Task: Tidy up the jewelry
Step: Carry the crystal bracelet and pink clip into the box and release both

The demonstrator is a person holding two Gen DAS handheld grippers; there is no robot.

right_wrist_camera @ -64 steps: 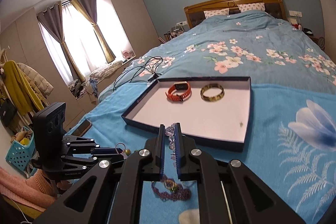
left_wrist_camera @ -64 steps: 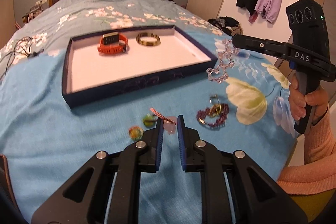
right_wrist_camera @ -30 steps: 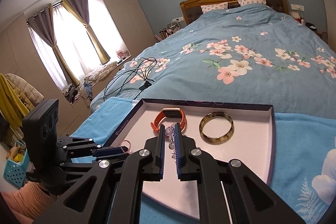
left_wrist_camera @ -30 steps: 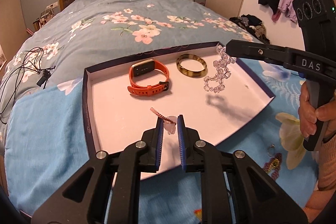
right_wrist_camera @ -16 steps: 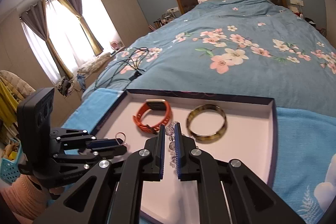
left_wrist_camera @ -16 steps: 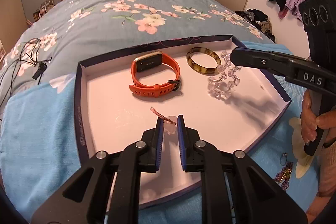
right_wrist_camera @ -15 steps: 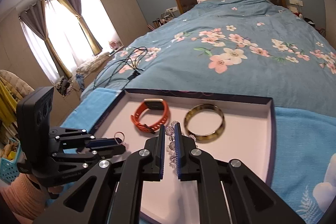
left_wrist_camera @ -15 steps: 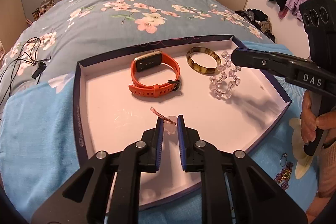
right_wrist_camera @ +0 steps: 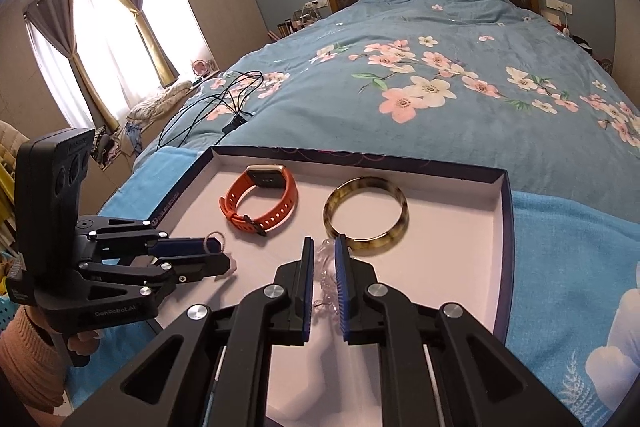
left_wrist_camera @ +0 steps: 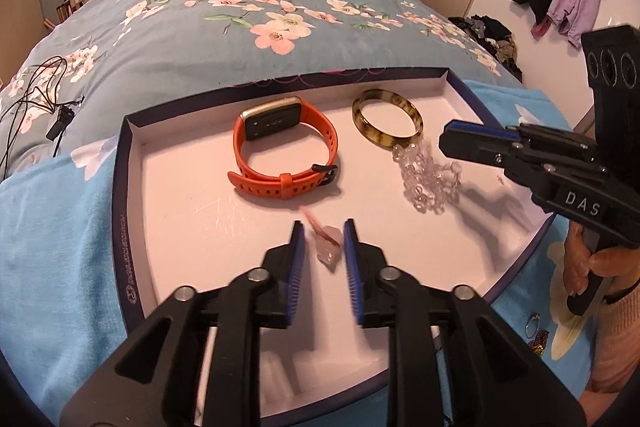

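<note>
The box lid (left_wrist_camera: 132, 211) lies on the bed (left_wrist_camera: 192, 27), holding a watch (left_wrist_camera: 284, 151) and bangle (left_wrist_camera: 386, 123). The left gripper (left_wrist_camera: 323, 241) has just been opening; the small pendant (left_wrist_camera: 329, 247) sits blurred between parted jaws, probably dropping. The right gripper (right_wrist_camera: 322, 259), nearly closed, pinches the clear bead bracelet (left_wrist_camera: 428, 177); best lowered flat before release.

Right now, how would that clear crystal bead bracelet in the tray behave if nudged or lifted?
The clear crystal bead bracelet probably goes floppy: it lies slumped in a loose heap beside the mottled brown bangle. Its rounded, glossy beads look likely to slip from a light pinch, and a nudge would probably bunch it up.
</note>
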